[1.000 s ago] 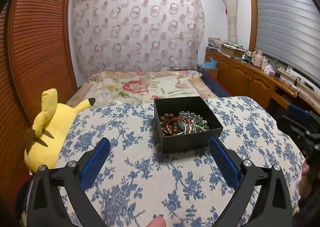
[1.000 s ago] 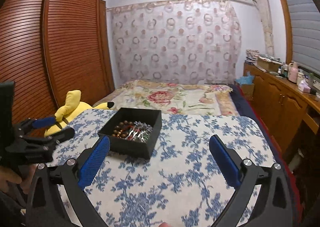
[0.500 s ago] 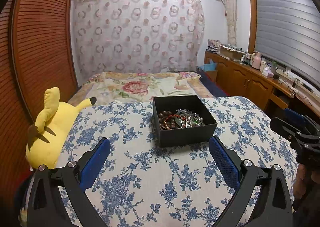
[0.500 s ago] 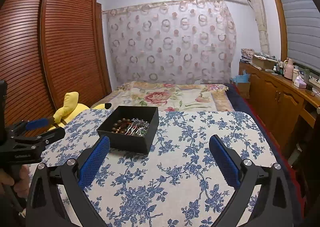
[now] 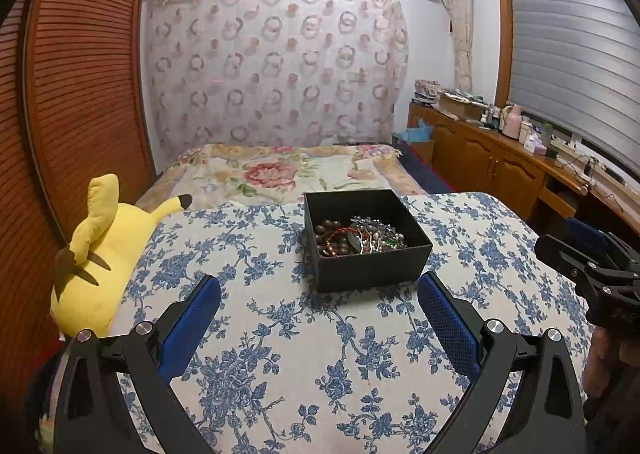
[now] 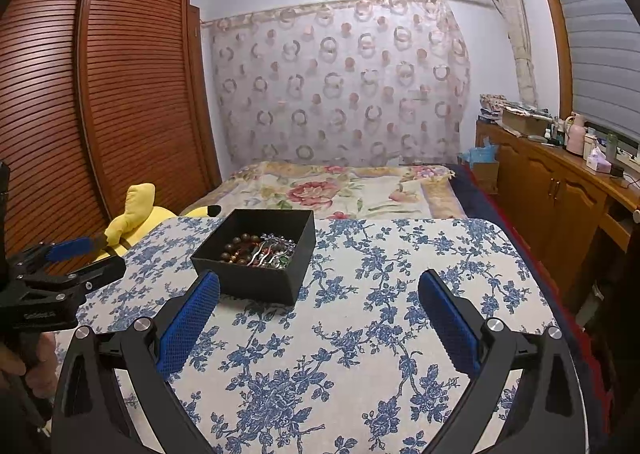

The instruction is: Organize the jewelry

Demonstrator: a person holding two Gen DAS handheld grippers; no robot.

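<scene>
Open black square cardboard box (image 5: 366,238) of tangled beads and silver jewelry (image 5: 358,236) now sits lower-centre, nearer than a second ago, on the blue-floral tabletop (image 5: 320,354); left hand-held gripper (image 5: 318,318) and right hand-held gripper (image 6: 318,318) both spread wide, empty; jewelry already boxed, so either sorting or finished.

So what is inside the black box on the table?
The black box holds a tangled heap of jewelry: brown wooden beads, a red cord, silver pieces and green beads. Whatever lies beneath the heap, and the box floor, is covered.
</scene>
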